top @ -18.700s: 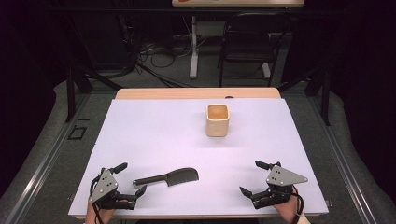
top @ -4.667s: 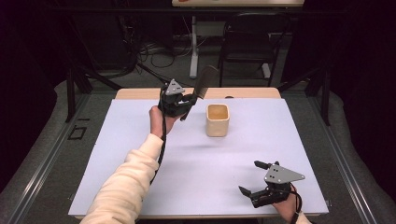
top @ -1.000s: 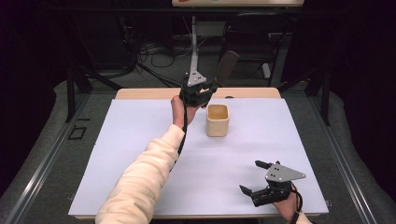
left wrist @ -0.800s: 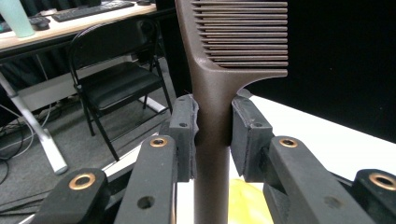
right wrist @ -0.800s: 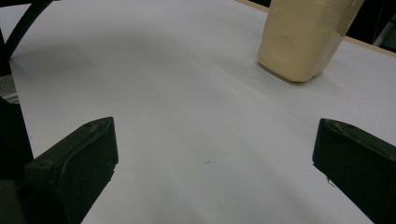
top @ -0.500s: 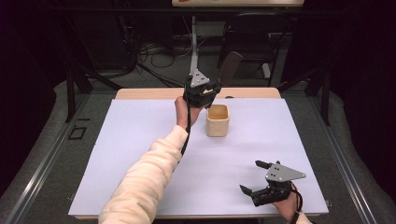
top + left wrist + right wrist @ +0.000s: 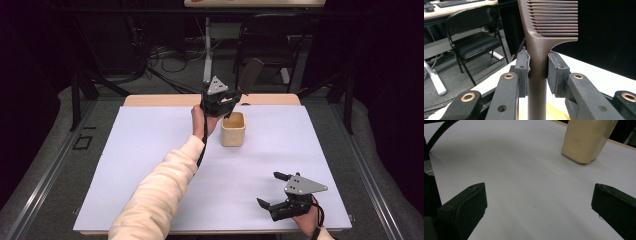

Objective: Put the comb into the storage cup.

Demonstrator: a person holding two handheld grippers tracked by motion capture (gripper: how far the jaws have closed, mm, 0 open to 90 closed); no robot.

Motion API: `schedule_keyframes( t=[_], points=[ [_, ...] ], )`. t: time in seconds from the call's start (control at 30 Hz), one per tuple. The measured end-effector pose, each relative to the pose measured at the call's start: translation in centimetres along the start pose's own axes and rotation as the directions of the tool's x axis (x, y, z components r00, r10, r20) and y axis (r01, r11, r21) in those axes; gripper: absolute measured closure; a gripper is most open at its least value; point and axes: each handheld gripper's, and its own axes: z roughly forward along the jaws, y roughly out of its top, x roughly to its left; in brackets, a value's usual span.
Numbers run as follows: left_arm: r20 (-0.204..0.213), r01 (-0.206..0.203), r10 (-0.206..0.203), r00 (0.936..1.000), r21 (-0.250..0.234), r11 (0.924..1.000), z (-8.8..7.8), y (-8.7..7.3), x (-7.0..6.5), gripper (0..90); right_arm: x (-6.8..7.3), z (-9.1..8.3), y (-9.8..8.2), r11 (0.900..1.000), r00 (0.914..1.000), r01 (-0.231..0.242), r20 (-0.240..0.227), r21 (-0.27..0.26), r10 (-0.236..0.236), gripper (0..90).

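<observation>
Nearest us, our right gripper [image 7: 274,199] rests on the white table [image 7: 125,165] at the front right corner, jaws wide apart with nothing between them. Farther out, past the middle, stands the beige cup [image 7: 233,129]. Just over its rim we hold the left gripper [image 7: 227,100] — its pads clamped on the handle of the brown comb [image 7: 544,45], teeth end up — the handle's lower end above the cup's mouth.
</observation>
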Motion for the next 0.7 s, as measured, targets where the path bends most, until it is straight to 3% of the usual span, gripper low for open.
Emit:
schedule_keyframes(
  t=[0.7],
  points=[
    [0.029, 0.009, -0.010, 0.9995, 0.022, 0.9997, 0.90, -0.55, -0.03, 72.2, -0.03, -0.02, 0.00, 1.000, 1.0000, -0.001, 0.000, 0.001, 0.001, 0.0]
  ],
)
